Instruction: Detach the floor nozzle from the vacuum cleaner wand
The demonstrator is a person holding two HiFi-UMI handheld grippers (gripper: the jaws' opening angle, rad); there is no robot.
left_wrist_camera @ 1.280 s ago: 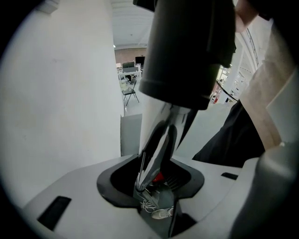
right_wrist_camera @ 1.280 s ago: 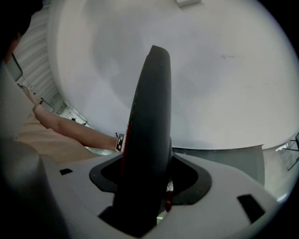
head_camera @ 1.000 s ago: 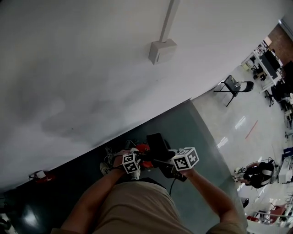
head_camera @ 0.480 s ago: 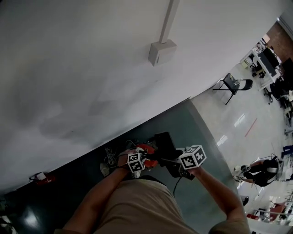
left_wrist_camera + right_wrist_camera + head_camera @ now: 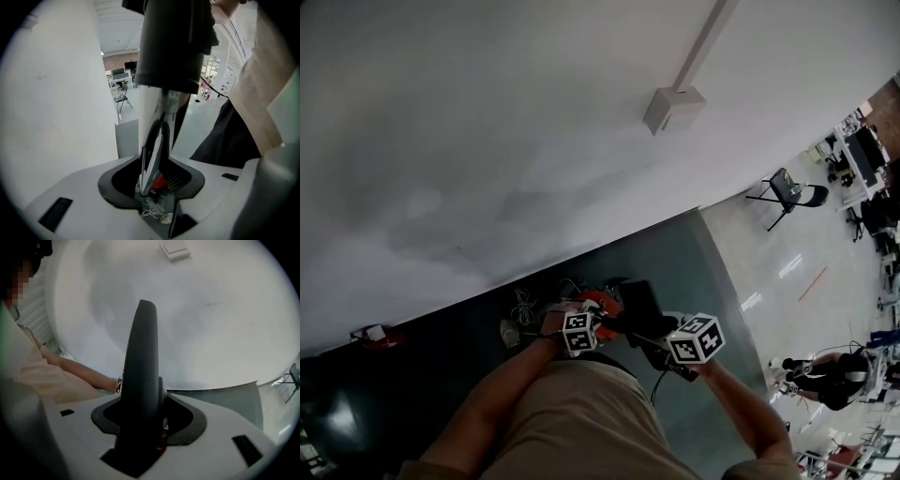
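Left gripper (image 5: 152,178) is clamped on a slim, glossy tube that I take to be the wand (image 5: 153,140), which runs up to a thick black collar at 12 o'clock in its view. The right gripper (image 5: 143,427) is closed on a broad dark plastic piece, apparently the neck of the floor nozzle (image 5: 143,362). In the head view both sit at 6 o'clock, just beyond the person's torso, the left gripper at 9 o'clock of the right, with a red part (image 5: 600,302) of the vacuum between them and the wall.

The wand looks smooth, so if the joint's catch is not released, a straight pull may only drag the pads along it. A twist between the two hands could strain the plastic neck. If the joint lets go suddenly, the nozzle could swing down onto the floor (image 5: 712,272) or the shoes (image 5: 157,213) below, and the cable (image 5: 656,384) by the feet could snag.

No brand name or label can be read; the only print is the square black-and-white markers on the gripper cubes.
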